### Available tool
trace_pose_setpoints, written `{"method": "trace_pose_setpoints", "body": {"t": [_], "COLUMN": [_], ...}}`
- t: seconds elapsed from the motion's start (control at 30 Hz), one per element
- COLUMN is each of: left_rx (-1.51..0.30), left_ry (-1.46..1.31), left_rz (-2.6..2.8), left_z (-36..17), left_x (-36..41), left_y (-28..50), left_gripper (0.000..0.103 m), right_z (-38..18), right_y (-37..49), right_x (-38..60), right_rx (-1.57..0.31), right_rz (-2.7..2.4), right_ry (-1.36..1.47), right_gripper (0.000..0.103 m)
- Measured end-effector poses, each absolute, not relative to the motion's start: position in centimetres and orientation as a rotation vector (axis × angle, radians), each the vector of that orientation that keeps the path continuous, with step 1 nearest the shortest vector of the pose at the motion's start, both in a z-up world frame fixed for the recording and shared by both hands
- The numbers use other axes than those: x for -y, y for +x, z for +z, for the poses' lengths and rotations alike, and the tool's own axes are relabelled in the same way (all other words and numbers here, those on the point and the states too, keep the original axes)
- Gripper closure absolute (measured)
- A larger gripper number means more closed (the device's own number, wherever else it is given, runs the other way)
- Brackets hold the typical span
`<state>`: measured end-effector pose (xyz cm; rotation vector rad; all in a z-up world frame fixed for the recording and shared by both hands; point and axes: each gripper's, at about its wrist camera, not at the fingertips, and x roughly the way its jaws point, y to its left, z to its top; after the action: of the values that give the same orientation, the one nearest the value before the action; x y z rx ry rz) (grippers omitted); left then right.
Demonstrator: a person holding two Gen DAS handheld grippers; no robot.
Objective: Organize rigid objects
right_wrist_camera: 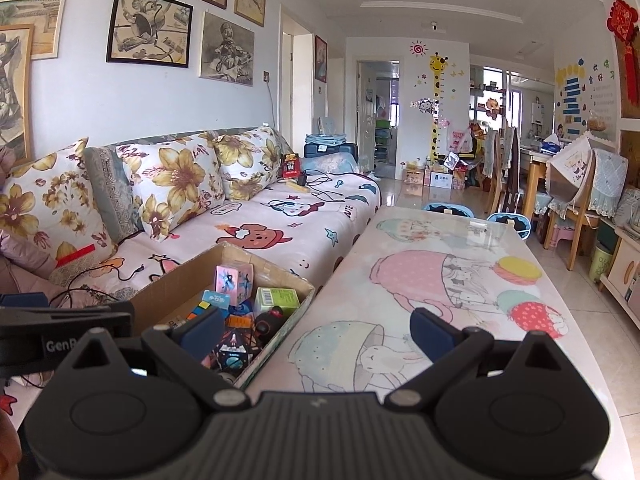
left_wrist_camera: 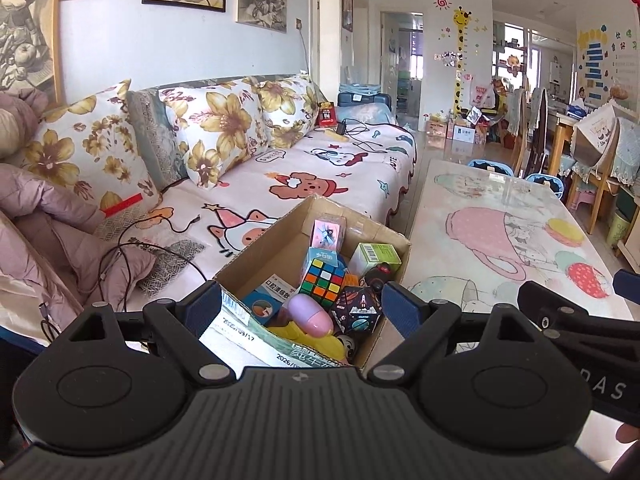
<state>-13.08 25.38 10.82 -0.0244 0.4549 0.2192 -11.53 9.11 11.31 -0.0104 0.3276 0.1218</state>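
**Two empty claws over one full cardboard box**

The left claw (left_wrist_camera: 302,308) stands wide open with nothing between its two blue pads; it hangs over the near end of the one cardboard box (left_wrist_camera: 256,248), whose contents show straight ahead at 12 o'clock. The right claw (right_wrist_camera: 316,332) is likewise spread wide and holds nothing; its left pad overlaps the box in its own view, and its right pad lies over the printed surface (right_wrist_camera: 460,280).

Inside the box, counted from the left wrist view: one Rubik's cube (left_wrist_camera: 323,280) near the middle, one pink-and-lilac capsule (left_wrist_camera: 310,314) at its 6 o'clock, one black space-print puzzle (left_wrist_camera: 358,310) at the cube's 4 o'clock, one pink carton (left_wrist_camera: 328,232) standing at the cube's 12 o'clock, one green-and-white carton (left_wrist_camera: 378,258) at 2 o'clock, and one blue-and-white medicine box (left_wrist_camera: 266,298) at 9 o'clock. One yellow item (left_wrist_camera: 308,338) lies below the capsule; what it is cannot be told. A dark round object beside the green carton is too unclear to name.

The box sits at the left edge of the surface, against one sofa (left_wrist_camera: 320,176) at 10 o'clock. Three floral cushions (left_wrist_camera: 224,128) lean on the sofa's back. Two blue stools (right_wrist_camera: 448,210) stand at the surface's far end.
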Motion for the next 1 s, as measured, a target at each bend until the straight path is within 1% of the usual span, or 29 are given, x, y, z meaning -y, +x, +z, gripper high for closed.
{"method": "trace_pose_setpoints", "body": {"t": [0.57,1.0], "left_rx": [-0.406,-0.417], "left_ry": [0.018,0.027], "left_rz": [0.215,0.214], "left_z": [10.6,10.1], "left_x": [-24.9,-25.2], "left_y": [-14.0,-13.4], "left_gripper": [0.000,0.000], "right_z": [11.0,10.3], "right_y": [-12.3,-11.8], "right_x": [-8.4,-8.1], "right_rx": [-0.320,-0.329], "right_rz": [0.116,0.116], "right_ry": [0.000,-0.003], "right_gripper": [0.004,0.004]}}
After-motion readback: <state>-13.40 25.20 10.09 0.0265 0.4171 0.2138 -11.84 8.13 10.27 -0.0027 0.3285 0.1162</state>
